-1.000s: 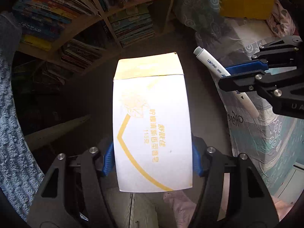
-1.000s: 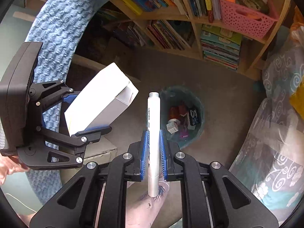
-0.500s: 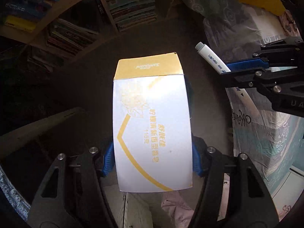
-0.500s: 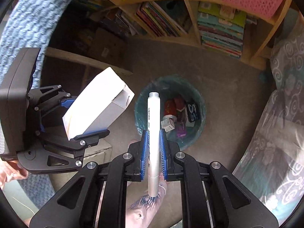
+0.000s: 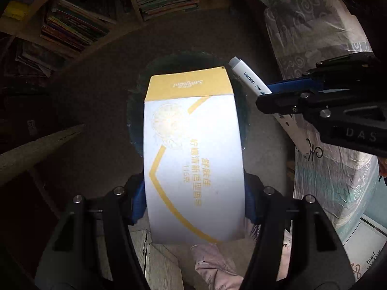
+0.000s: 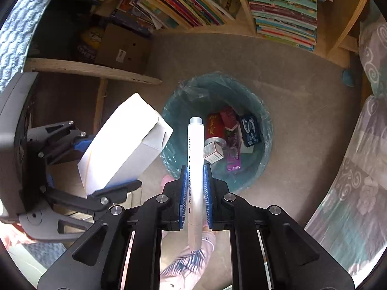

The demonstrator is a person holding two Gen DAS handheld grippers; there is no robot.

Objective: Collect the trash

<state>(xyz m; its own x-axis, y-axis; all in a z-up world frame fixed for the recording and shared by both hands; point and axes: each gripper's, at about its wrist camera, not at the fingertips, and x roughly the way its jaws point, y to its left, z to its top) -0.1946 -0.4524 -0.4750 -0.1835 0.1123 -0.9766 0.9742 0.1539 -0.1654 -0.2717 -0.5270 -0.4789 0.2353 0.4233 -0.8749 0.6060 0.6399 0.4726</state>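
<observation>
My left gripper (image 5: 193,198) is shut on a white and yellow soap box (image 5: 193,157), held in the air over the near left rim of the teal-lined trash bin (image 6: 263,120). The box also shows in the right wrist view (image 6: 123,142), with the left gripper (image 6: 96,166) around it. My right gripper (image 6: 195,188) is shut on a white marker pen (image 6: 195,159), its tip pointing over the bin. The pen (image 5: 251,79) and right gripper (image 5: 273,96) show at the right of the left wrist view. Several packets (image 6: 229,140) lie in the bin.
A wooden bookshelf (image 6: 241,7) full of books stands beyond the bin. A patterned bed cover (image 6: 358,181) runs along the right. A cardboard box (image 6: 121,48) sits under a wooden board (image 6: 92,70) at the left. The floor is grey carpet (image 6: 302,91).
Both grippers have moved forward and tilted down with their loads, so the bin now lies larger and directly beneath them. Neither grip has changed.
</observation>
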